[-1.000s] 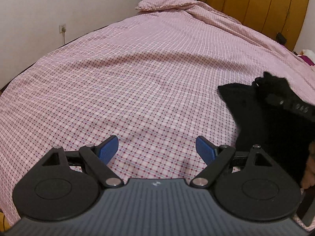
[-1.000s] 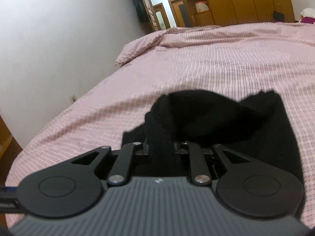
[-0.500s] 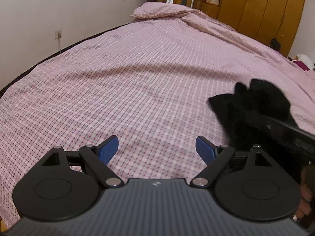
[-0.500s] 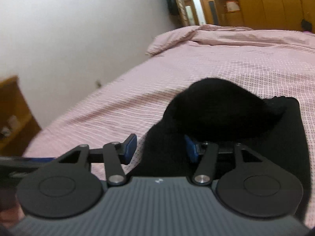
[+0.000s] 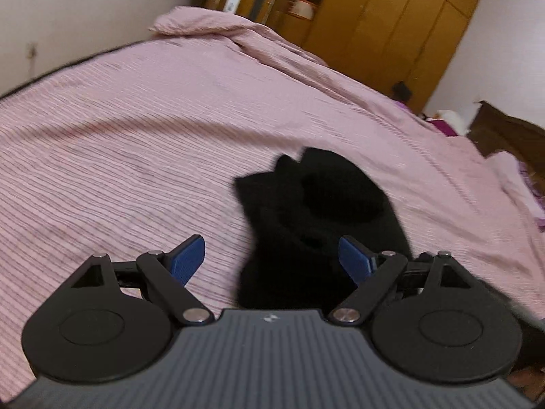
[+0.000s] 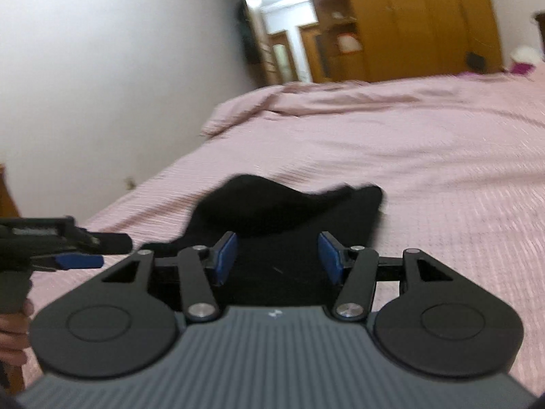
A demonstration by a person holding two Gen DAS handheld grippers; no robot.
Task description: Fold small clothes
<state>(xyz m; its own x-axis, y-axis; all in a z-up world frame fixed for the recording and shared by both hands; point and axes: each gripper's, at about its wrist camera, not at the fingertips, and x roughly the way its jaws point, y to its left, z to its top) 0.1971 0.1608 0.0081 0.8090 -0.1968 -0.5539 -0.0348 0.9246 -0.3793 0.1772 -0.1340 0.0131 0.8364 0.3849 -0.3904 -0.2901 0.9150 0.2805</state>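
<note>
Black garment [image 5: 316,218]: soft, light, bunched on bedspread [image 5: 136,136]; we judged its near edge graspable; left gripper [image 5: 272,257] and right gripper [image 6: 277,257] both gaped apart.

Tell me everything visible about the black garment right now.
The black garment is small, soft and knit-looking, lying bunched on the pink checked bedspread, one layer humped over a flatter one. Neither tongs grip it: the right tongs and the left tongs are open around its near edge. Blur hides finer detail.

I see lots of bare pink bed cover [image 5: 143,129] to my left. The black cloth [image 5: 316,211] lies in a lump right ahead. The other gripper [image 6: 64,252] pokes in there too.
</note>
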